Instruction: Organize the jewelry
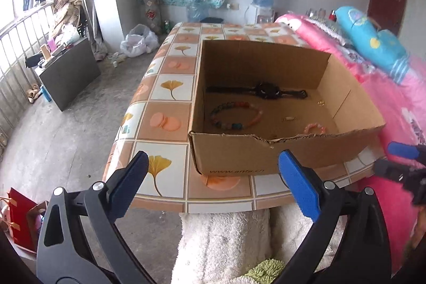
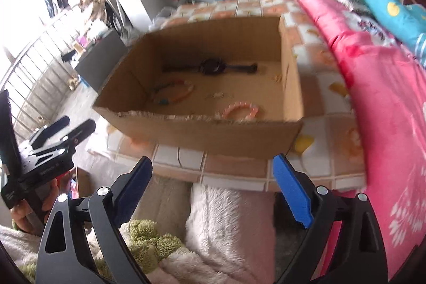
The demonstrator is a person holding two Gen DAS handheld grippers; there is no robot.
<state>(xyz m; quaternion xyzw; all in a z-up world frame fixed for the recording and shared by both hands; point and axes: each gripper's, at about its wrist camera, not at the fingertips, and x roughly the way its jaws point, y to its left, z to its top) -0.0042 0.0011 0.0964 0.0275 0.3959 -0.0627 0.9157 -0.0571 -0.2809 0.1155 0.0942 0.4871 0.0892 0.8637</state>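
An open cardboard box (image 1: 234,153) (image 2: 199,135) stands on the tile-patterned table (image 1: 170,121). On its floor lie a black watch (image 1: 266,91) (image 2: 211,66), a many-coloured bead bracelet (image 1: 237,126) (image 2: 183,95), a pink bracelet (image 1: 315,128) (image 2: 231,107) and small gold pieces (image 1: 289,119). My left gripper (image 1: 213,161) hangs open in front of the box's near wall, with nothing between its fingers. My right gripper (image 2: 213,164) is open and empty too, just off the table's near edge. Each shows in the other's view: the right gripper (image 1: 399,153) at the right edge, the left gripper (image 2: 72,129) at the left.
A pink quilt (image 1: 394,103) and a blue pillow (image 1: 372,39) lie right of the box. White fluffy fabric (image 1: 226,238) sits below the table's near edge. On the floor to the left are a dark cabinet (image 1: 72,76) and a red bag (image 1: 21,214).
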